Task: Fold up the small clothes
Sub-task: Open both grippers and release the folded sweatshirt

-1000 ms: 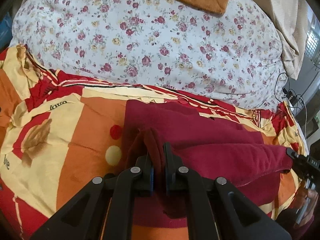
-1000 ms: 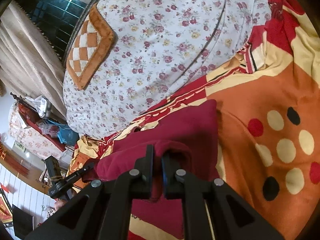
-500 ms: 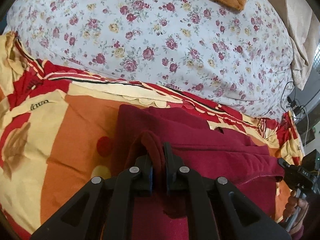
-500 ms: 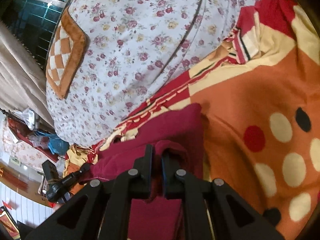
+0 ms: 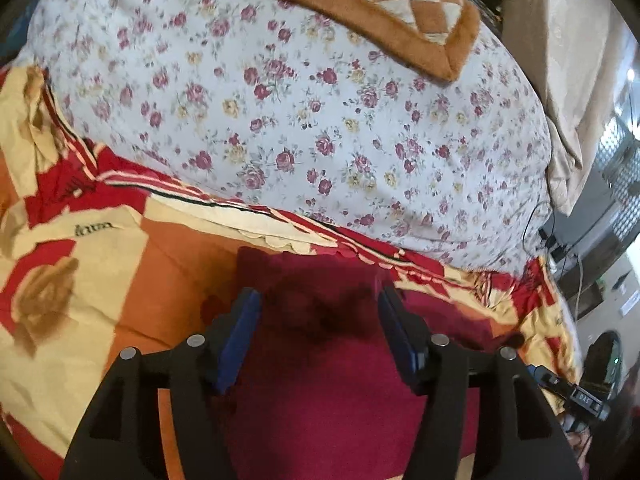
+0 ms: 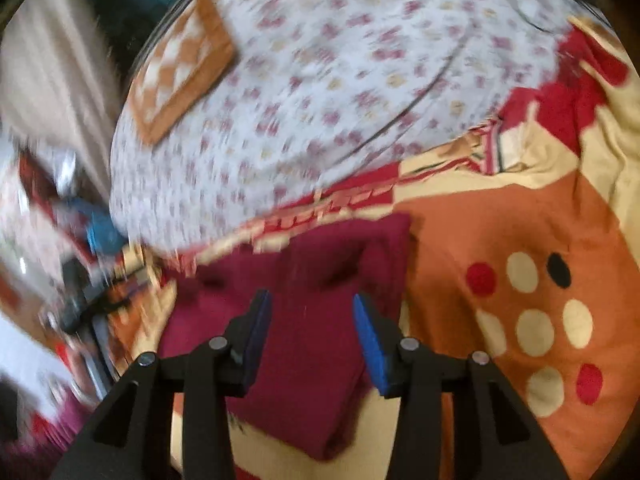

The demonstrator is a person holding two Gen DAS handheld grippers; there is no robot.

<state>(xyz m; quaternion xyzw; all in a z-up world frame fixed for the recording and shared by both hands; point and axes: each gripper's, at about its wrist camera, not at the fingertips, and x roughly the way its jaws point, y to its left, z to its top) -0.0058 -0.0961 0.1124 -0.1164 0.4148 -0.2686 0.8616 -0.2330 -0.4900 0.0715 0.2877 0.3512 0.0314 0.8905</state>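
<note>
Left wrist view, item one — dark red garment [image 5: 340, 380], a small soft piece lying folded on the orange, red and cream patterned blanket [image 5: 168, 272], filling the lower centre of the frame with its far edge toward 12 o'clock. Beyond that edge, at 12 o'clock, the floral quilt [image 5: 300, 120]; on the quilt, toward 1 o'clock, a brown checked cushion [image 5: 380, 4].

Left gripper [image 5: 320, 300]: jaws have just been opening and stand apart over the near fold; cloth lies under the gap, but the blue pads [image 5: 236, 344] press on nothing.

Right gripper [image 6: 312, 312], right wrist view: likewise just opened, pads clear of the garment [image 6: 304, 320], which lies beneath and ahead of it. Blurred frame; the other handheld unit shows faintly at 9 o'clock. Spotted part of the blanket at 3 o'clock.

Step in hand, judged: release of the fold just laid. Handling note — draw both grippers back and up together, straight off the cloth, so no pad snags the top layer and drags it open. The fabric looks thick and limp; a puffed ridge near the far edge may want a light press before the next fold. Check that the edges line up first.
</note>
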